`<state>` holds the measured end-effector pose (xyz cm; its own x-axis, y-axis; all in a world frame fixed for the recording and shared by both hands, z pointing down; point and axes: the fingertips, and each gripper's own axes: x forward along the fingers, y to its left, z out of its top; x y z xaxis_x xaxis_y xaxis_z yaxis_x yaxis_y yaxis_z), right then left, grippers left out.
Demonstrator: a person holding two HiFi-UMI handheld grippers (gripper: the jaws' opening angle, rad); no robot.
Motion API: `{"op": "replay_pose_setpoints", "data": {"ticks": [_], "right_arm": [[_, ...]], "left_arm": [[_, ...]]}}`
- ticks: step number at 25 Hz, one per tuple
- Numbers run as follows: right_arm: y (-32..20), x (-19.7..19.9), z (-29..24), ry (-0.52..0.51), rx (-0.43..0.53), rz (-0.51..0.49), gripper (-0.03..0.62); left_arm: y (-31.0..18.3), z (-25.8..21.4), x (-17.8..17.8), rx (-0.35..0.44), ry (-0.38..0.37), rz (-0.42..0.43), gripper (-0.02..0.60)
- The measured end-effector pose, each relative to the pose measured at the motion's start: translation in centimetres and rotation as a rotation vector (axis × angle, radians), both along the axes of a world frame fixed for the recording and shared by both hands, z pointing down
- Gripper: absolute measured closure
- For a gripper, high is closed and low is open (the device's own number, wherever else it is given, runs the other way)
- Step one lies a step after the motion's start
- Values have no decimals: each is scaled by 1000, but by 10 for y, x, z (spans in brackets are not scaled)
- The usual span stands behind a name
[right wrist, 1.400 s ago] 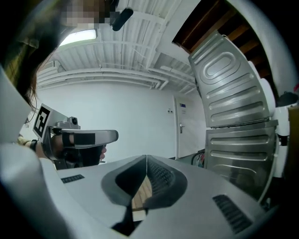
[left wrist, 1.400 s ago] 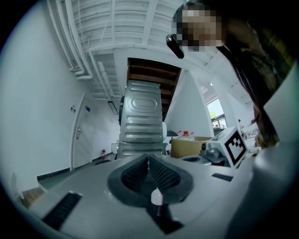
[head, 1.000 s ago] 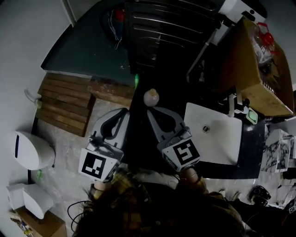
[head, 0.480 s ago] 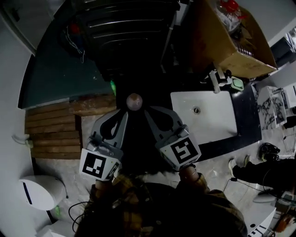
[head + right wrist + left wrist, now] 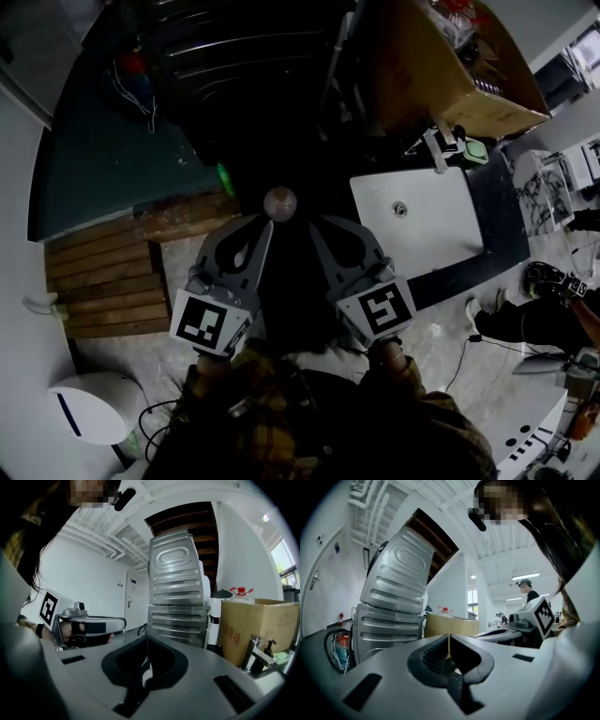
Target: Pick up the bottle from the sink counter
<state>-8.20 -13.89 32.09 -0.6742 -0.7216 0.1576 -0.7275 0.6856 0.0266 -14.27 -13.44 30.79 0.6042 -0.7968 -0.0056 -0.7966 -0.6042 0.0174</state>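
The white sink basin (image 5: 433, 239) sits to my right, with a chrome tap (image 5: 437, 150) at its back edge. In the right gripper view a small dark pump-topped bottle (image 5: 270, 648) seems to stand just behind the tap (image 5: 254, 657); it is too small to be sure. A green soap dish (image 5: 281, 657) lies next to it. My left gripper (image 5: 263, 225) and right gripper (image 5: 315, 226) are held side by side close to my body, left of the sink and well short of the tap. Both are shut with nothing between the jaws (image 5: 448, 638) (image 5: 146, 638).
Behind the sink a big cardboard box (image 5: 448, 70) holds a red-capped jug (image 5: 240, 592). Stacked grey metal machines (image 5: 248, 66) stand straight ahead. A wooden pallet (image 5: 108, 277) lies on the floor at left. People and desks (image 5: 528, 588) are far off at right.
The head view has swung, so the sink sits a little higher right and the pallet lower left. Both grippers stay shut and side by side, now slightly closer together.
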Motion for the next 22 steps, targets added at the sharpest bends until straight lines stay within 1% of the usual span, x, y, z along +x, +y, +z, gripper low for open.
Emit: {"op": "replay_pose_setpoints", "data": {"ticks": [4, 8, 13, 20, 22], "right_arm": [[0, 2, 0, 8, 3, 18, 577], [0, 3, 3, 17, -1, 33, 577], [-2, 2, 4, 23, -5, 43, 577], [-4, -2, 8, 31, -14, 44, 577], [-5, -3, 10, 35, -20, 44, 577]], "left_arm": [[-3, 2, 4, 15, -4, 20, 555], [-4, 7, 8, -37, -2, 39, 555], [-10, 14, 13, -54, -26, 61, 555], [-19, 25, 11, -85, -29, 73, 552], [-21, 28, 10, -83, -28, 78, 548]]}}
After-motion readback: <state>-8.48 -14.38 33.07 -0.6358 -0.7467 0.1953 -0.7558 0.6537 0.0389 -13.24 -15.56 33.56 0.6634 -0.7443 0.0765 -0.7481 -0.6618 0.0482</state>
